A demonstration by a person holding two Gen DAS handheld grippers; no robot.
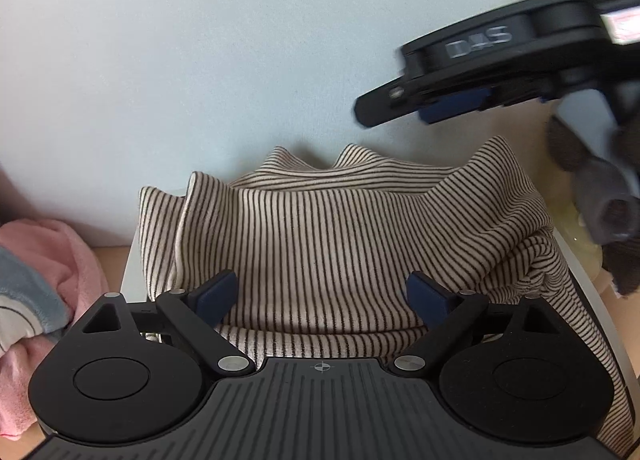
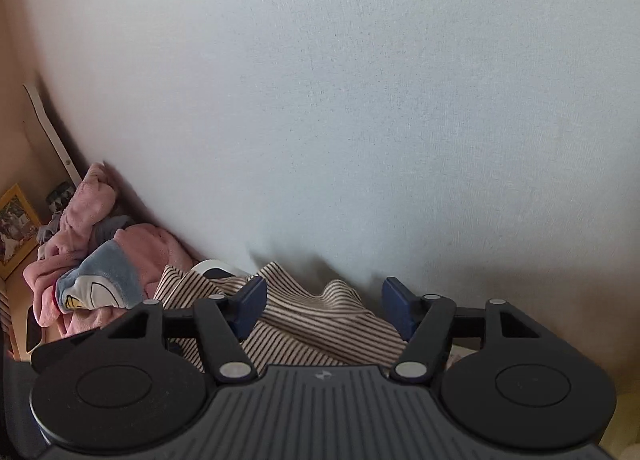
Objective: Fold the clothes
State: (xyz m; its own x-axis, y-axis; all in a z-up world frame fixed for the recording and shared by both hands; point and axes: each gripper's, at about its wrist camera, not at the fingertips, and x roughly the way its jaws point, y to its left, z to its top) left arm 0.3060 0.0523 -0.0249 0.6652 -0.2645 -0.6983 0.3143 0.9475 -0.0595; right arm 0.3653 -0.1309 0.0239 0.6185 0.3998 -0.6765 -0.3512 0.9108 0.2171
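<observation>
**Against the pale wall, a striped top waits between parted tongs**

At the foot of the pale wall (image 1: 200, 60), the striped garment (image 1: 340, 228) lies heaped on a light-coloured board (image 1: 600, 300), its folded bulk running from 9 o'clock to 3 o'clock across the left wrist view. The left gripper (image 1: 322, 296) sits just at the garment's near edge, at 6 o'clock of the heap, with its blue pads (image 1: 214, 296) spread wide apart and nothing between them; the cloth lies straight ahead at 12 o'clock from the tongs.

The right gripper (image 1: 456, 104) shows in the same view at 2 o'clock, raised above the garment's far right corner and blurred. In its own camera the right gripper (image 2: 324, 308) has its pads parted too, holding nothing, with the striped cloth (image 2: 304, 324) below and ahead and a raised fold at 12 o'clock near the wall.

To judge by this, the left tongs are the nearer pair to the near hem, and the long axis of the heap lies crosswise to both. A next grasp would likely need one pair at each end of that axis.

A pink fleece pile (image 2: 100, 244) with a blue-grey piece (image 2: 104, 280) lies at 9 o'clock, apart from the striped top.
</observation>
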